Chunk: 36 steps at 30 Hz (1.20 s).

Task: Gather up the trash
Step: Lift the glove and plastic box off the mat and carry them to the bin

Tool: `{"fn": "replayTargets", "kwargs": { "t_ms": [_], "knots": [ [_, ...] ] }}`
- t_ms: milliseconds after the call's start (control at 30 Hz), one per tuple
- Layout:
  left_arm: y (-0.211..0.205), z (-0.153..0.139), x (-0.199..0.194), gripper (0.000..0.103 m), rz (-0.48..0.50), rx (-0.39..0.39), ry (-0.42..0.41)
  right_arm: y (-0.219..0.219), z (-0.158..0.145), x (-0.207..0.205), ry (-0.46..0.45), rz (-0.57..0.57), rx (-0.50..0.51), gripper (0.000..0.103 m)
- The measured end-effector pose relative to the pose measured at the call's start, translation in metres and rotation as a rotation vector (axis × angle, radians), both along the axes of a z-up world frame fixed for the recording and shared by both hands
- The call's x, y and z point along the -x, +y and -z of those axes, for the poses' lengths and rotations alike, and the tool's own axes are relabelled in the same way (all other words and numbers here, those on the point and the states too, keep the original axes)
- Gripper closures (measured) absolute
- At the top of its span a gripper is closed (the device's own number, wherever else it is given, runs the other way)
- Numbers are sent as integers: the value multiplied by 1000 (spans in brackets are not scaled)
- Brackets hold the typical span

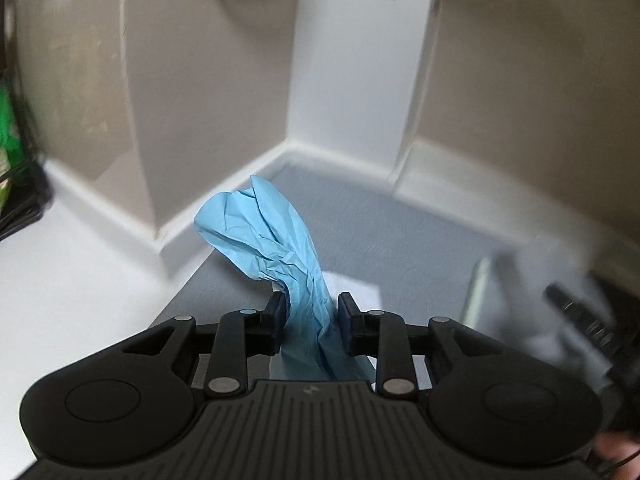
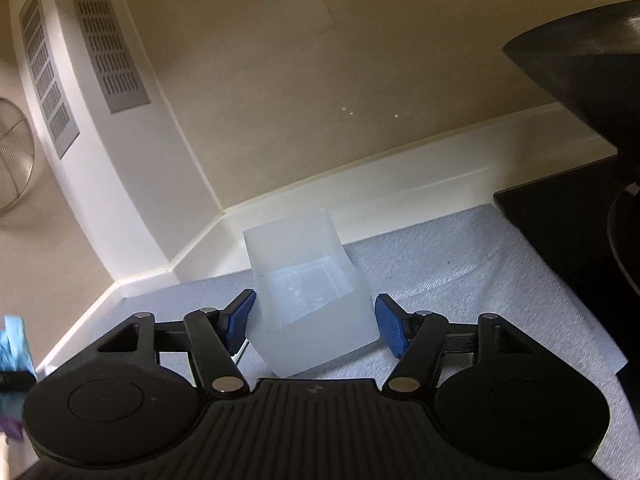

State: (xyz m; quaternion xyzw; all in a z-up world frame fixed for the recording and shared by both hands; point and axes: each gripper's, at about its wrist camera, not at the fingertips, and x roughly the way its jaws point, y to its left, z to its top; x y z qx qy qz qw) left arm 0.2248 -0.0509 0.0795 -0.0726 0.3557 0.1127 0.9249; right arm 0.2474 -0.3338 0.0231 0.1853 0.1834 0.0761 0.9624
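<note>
My left gripper is shut on a crumpled light-blue glove, which sticks up and forward from between the fingers above the grey mat. In the right wrist view the same glove shows at the far left edge. My right gripper is shut on a translucent white square plastic container, tilted with its open top facing the camera, held just above the grey mat. The container looks empty.
A white wall corner with grey vent grilles stands behind. A wire mesh strainer hangs at left. A black appliance is at right. A black rack with green items stands left. White countertop lies beside the mat.
</note>
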Motion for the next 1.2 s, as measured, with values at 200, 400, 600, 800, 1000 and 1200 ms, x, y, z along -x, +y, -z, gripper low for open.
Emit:
{"fn": "replayTargets", "kwargs": {
  "t_ms": [200, 400, 600, 800, 1000, 1200],
  "knots": [
    [15, 21, -3, 71, -30, 21, 55, 5, 1, 1, 0, -19, 19, 36],
    [32, 23, -6, 34, -71, 41, 43, 5, 3, -1, 18, -16, 21, 36],
    [35, 26, -14, 84, -69, 27, 40, 6, 3, -2, 22, -19, 28, 36],
    [41, 4, 0, 85, -80, 27, -38, 5, 2, 0, 17, -11, 22, 36],
    [47, -33, 27, 85, -61, 54, -150, 3, 1, 3, 13, -11, 10, 36],
    [50, -51, 50, 85, -43, 49, -205, 2, -1, 5, 1, -24, -9, 36]
  ]
}}
